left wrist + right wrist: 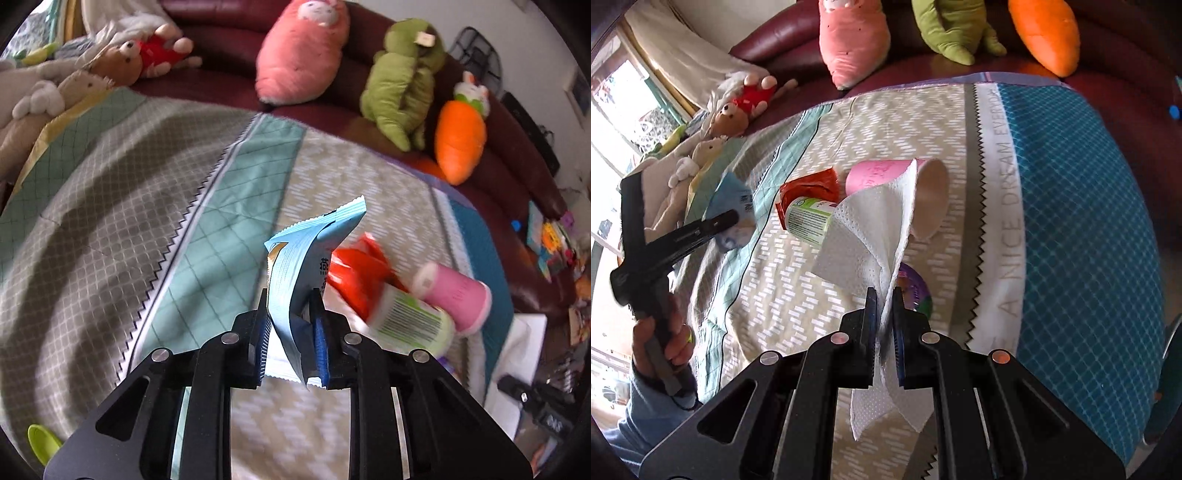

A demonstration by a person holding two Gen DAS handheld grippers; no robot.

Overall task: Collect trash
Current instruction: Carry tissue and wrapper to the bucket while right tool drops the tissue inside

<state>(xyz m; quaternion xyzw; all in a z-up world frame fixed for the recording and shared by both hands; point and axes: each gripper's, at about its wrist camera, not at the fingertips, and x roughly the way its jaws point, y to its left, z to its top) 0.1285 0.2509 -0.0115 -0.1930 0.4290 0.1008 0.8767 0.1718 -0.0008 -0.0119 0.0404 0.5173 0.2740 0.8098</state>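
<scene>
My left gripper point(290, 299) is shut on a light blue snack wrapper point(306, 254), which stands up between the pads above the quilt. My right gripper point(884, 295) is shut on a white paper towel point(871, 229) that hangs crumpled from its jaws. On the quilt lie a red wrapper point(809, 188), a tipped green-and-white cup point(809, 218) and a tipped pink paper cup point(886, 177). A round purple lid point(916, 291) lies just behind the right fingertips. In the right wrist view, the left gripper point(735, 221) shows at left, with the blue wrapper point(733, 195) in it.
The quilt point(129, 221) covers a dark red sofa point(221, 55). Plush toys line the back: a pink one point(303, 51), a green one point(402, 77), an orange carrot point(460, 140) and a bear point(118, 62). A person's hand point(661, 339) holds the left gripper's handle.
</scene>
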